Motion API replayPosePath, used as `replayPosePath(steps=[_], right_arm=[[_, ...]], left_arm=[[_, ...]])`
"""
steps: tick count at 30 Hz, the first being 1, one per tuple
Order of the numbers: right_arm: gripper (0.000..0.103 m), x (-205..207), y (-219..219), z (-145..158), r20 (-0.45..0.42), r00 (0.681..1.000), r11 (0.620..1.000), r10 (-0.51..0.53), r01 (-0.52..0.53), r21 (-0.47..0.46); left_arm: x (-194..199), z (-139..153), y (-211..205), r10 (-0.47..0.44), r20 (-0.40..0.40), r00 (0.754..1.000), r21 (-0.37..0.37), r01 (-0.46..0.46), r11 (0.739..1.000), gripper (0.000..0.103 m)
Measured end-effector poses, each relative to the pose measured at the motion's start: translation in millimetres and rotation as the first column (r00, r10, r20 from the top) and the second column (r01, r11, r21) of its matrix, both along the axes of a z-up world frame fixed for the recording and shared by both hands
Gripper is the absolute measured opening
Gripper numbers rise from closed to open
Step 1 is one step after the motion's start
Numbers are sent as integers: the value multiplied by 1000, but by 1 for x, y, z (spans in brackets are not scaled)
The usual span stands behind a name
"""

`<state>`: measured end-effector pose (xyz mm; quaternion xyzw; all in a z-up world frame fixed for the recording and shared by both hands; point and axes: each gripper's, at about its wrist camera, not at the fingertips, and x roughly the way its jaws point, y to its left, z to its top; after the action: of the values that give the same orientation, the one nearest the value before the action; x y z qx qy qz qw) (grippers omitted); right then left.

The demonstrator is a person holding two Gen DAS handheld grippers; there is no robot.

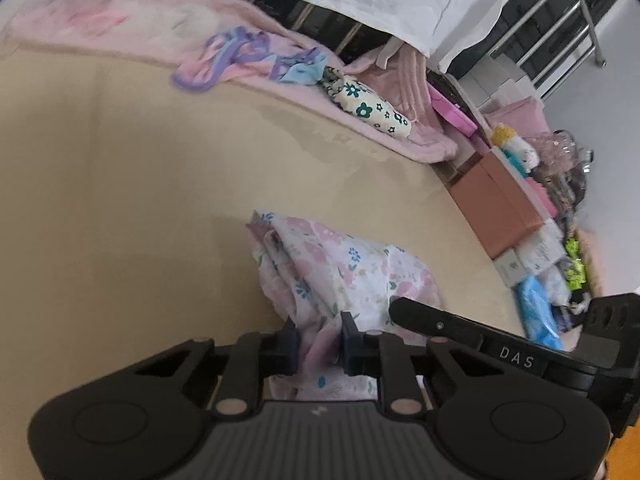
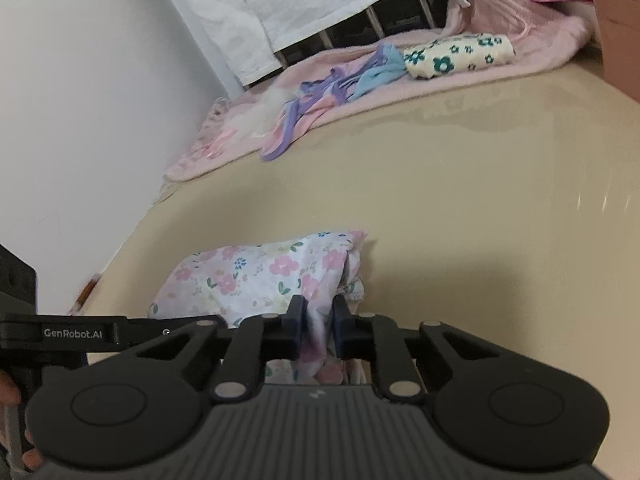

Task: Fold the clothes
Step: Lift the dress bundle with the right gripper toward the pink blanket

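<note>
Beige and glossy, the table [image 1: 140, 200] fills most of both views; its far edge, from 10 to 2 o'clock, is covered by a pink blanket [image 1: 132, 28] carrying a purple-trimmed garment [image 1: 224, 56] and a folded cream cloth with green flowers [image 1: 366, 104]; behind hangs a white sheet [image 2: 280, 8] over dark bars; a white wall [image 2: 80, 100] closes the right wrist view at 9 o'clock; boxes [image 1: 500, 200] and clutter crowd the table edge at 3 o'clock in the left wrist view; bare tabletop lies between the blanket and the near garment. The floral garment [image 2: 256, 276] sits bunched at 6 o'clock; the left gripper [image 1: 318, 344] is clamped on its fabric; the right gripper [image 2: 318, 328] likewise pinches a fold of it.
</note>
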<state>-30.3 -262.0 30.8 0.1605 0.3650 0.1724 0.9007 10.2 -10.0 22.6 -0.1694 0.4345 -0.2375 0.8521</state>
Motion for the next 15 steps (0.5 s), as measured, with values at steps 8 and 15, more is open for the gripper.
replayPosePath(steps=[8, 15], right_arm=[[12, 108, -45, 3, -52, 997, 998, -54, 52, -42], [10, 194, -82, 1, -77, 994, 996, -84, 81, -41]], left_arm=[[104, 10, -70, -26, 3, 1000, 68, 25, 997, 14], [180, 3, -107, 1, 3, 1000, 38, -1, 999, 13]])
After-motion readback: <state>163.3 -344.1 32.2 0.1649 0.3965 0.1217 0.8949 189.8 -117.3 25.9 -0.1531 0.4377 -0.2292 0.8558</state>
